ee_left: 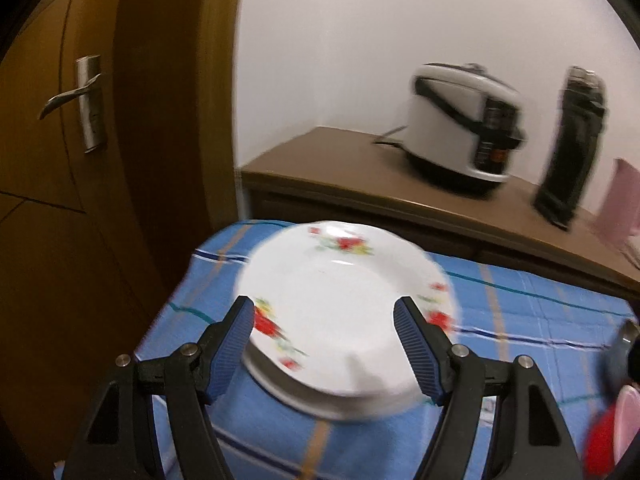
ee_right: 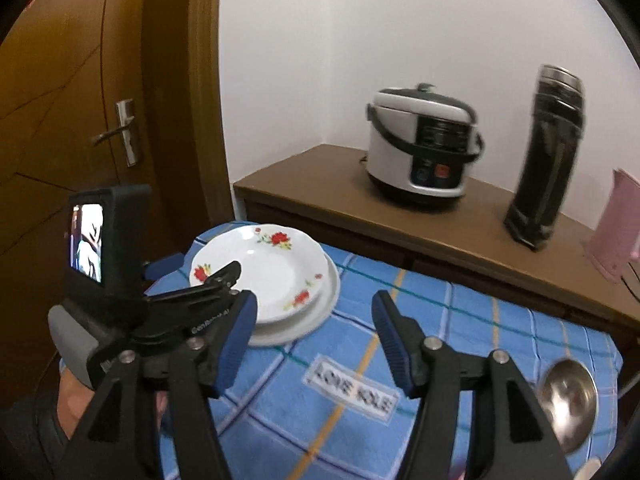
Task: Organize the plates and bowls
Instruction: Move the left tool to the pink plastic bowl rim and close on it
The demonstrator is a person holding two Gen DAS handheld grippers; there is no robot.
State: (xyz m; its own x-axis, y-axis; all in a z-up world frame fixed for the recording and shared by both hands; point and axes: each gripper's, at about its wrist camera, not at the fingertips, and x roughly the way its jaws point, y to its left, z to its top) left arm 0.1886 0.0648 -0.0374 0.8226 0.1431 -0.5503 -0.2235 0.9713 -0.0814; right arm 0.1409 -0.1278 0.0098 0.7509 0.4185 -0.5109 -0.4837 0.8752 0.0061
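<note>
A white plate with red flowers (ee_left: 340, 304) lies on top of another white plate (ee_right: 320, 312) at the far left corner of the table with the blue checked cloth (ee_right: 460, 320). My left gripper (ee_left: 322, 320) hovers open over the near part of the stack, one finger toward each side of the top plate, pressing on nothing. In the right wrist view the left gripper (ee_right: 208, 265) reaches over the plate's near left rim. My right gripper (ee_right: 314, 316) stands open just right of the stack, with only cloth behind it. A steel bowl (ee_right: 568, 400) sits at the right of the table.
Behind the table a brown sideboard (ee_right: 304, 172) carries a white rice cooker (ee_right: 420, 148), a tall black flask (ee_right: 548, 160) and a pink object (ee_right: 616, 224). A brown door (ee_right: 80, 80) with a metal handle stands left. Red and pink dishes (ee_left: 616, 432) show blurred at the right edge.
</note>
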